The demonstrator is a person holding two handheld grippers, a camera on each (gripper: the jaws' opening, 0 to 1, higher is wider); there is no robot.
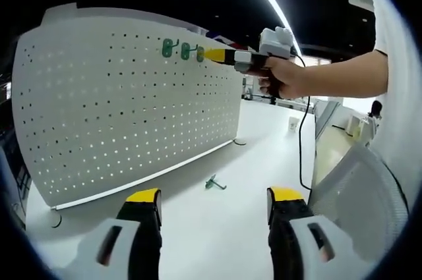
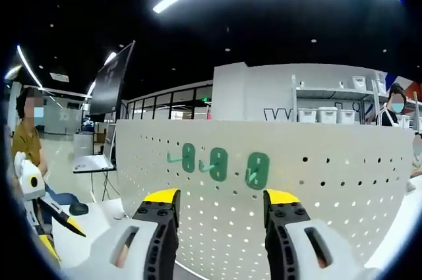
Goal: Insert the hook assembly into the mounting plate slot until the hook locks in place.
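Observation:
A white pegboard (image 1: 119,109) stands upright on a white table (image 1: 198,227). Three green hooks hang in a row near its top edge (image 1: 170,48), also seen close up (image 2: 217,163). A person's hand holds my right gripper (image 1: 216,55) with its yellow tips at the rightmost hook (image 1: 200,54). In the right gripper view that hook (image 2: 257,169) sits on the board just above the gap of my right gripper (image 2: 221,197), which stands open and holds nothing. One loose green hook (image 1: 214,183) lies on the table in front of the board. My left gripper (image 1: 214,197) is open and empty, low over the table.
A paper cup (image 1: 293,123) stands far back on the table and a black cable (image 1: 302,155) hangs from the right gripper. A chair back (image 1: 359,194) is at the right. A seated person (image 2: 26,141), a laptop (image 2: 92,161) and shelves with bins (image 2: 330,114) lie beyond the board.

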